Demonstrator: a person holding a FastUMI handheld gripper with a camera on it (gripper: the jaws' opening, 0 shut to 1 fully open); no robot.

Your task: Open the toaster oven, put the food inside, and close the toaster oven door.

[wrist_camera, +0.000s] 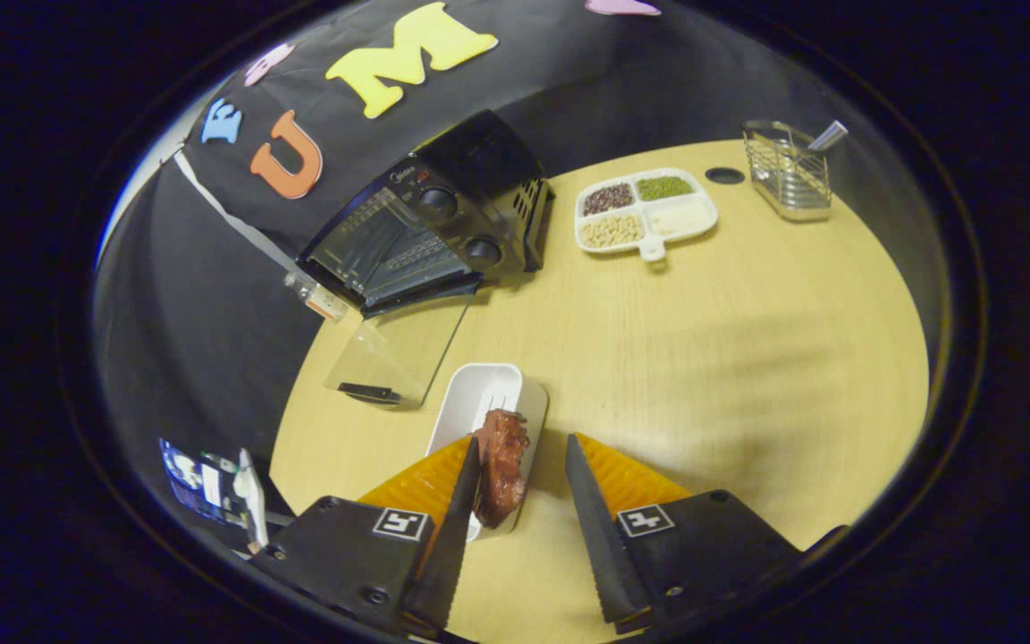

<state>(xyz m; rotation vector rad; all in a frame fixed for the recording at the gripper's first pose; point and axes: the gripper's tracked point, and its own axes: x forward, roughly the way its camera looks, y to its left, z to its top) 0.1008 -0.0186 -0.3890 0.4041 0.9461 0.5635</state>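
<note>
The round wooden table [703,340] carries everything; at its far edge, against the booth wall, the toaster oven [430,228] stands with its glass door [399,353] already dropped flat toward the gripper, so the opening step looks done and picking up the food is the step in hand; well off to one side sit a divided dish of beans and grains [645,213] and a wire holder [788,170], neither needed here; nearer, a white tray [477,398] lies just ahead of the fingers, and the food [502,465], a dark reddish-brown piece, rests on its near end; the gripper [522,470] is spread wide and unclenched, one finger touching or just beside the food, the other apart from it; to grip well, I judge it should shift sideways until the food sits centred between both fingers, then squeeze gently, avoiding the tray rim, before lifting toward the open oven mouth.
</note>
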